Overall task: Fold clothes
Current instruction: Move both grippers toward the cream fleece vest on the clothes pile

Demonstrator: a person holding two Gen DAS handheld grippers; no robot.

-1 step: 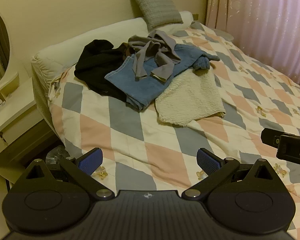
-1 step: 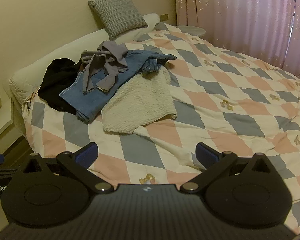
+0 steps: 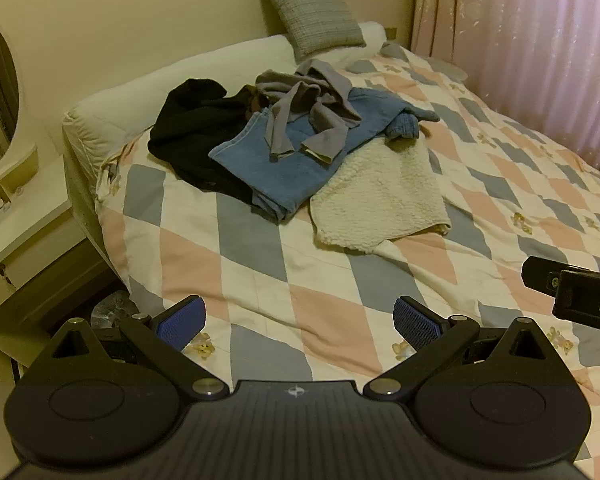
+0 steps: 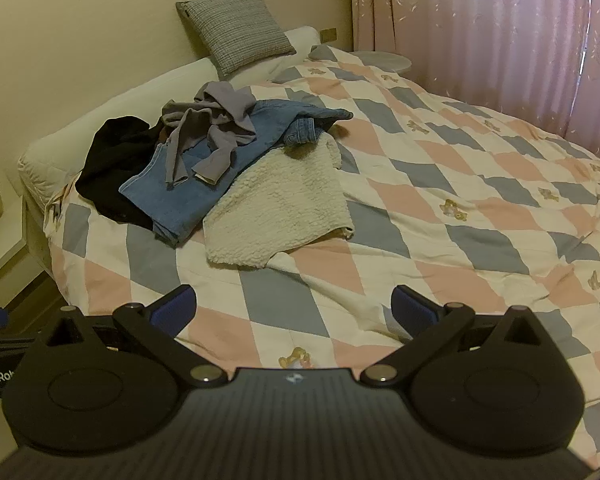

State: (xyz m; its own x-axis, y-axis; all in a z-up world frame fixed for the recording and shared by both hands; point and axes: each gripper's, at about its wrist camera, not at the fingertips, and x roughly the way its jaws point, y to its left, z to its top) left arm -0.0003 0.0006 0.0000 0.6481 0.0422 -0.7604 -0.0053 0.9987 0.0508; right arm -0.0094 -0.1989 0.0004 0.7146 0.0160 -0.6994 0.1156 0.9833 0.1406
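Note:
A heap of clothes lies on the bed near the headboard: a black garment (image 3: 196, 136), blue jeans (image 3: 284, 160) with a grey top (image 3: 312, 108) crumpled on them, and a cream fleece piece (image 3: 384, 196) spread flat in front. The same heap shows in the right wrist view: black garment (image 4: 116, 164), jeans (image 4: 188, 184), grey top (image 4: 216, 128), fleece (image 4: 280, 208). My left gripper (image 3: 300, 322) is open and empty, held above the near edge of the bed. My right gripper (image 4: 294, 308) is open and empty beside it, well short of the clothes.
The bed has a quilt (image 3: 500, 184) with pink, grey and white diamonds. A grey cushion (image 3: 316, 12) leans on the wall. A white dresser (image 3: 16, 216) stands left of the bed. Pink curtains (image 4: 500, 40) hang on the right.

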